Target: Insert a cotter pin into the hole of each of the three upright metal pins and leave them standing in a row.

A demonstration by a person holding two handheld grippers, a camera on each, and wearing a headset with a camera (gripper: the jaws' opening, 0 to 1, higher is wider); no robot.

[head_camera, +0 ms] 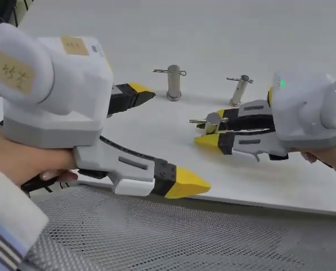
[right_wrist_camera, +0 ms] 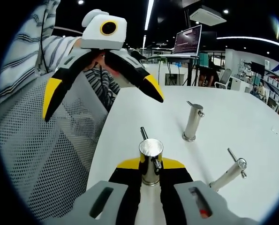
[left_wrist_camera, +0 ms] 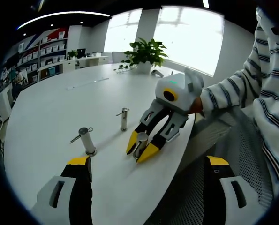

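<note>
My right gripper [head_camera: 213, 127] is shut on a short metal pin [head_camera: 213, 120] near the table's front edge, with a cotter pin [head_camera: 198, 121] through its hole. From its own camera the held pin [right_wrist_camera: 151, 158] stands between the yellow tips. Behind it, an upright pin [head_camera: 174, 82] carries a cotter pin. To its right, another pin [head_camera: 239, 90] leans and also carries one. My left gripper [head_camera: 166, 137] hangs open at the front left, nothing between its fingers. From the left gripper view, the right gripper [left_wrist_camera: 139, 149] holds the pin [left_wrist_camera: 140, 142].
The white table [head_camera: 128, 132] ends at a front edge just below the grippers. A grey mesh chair back [head_camera: 128, 231] lies under that edge. A potted plant [left_wrist_camera: 146, 54] stands at the table's far end. A striped sleeve [left_wrist_camera: 266, 93] is on the right.
</note>
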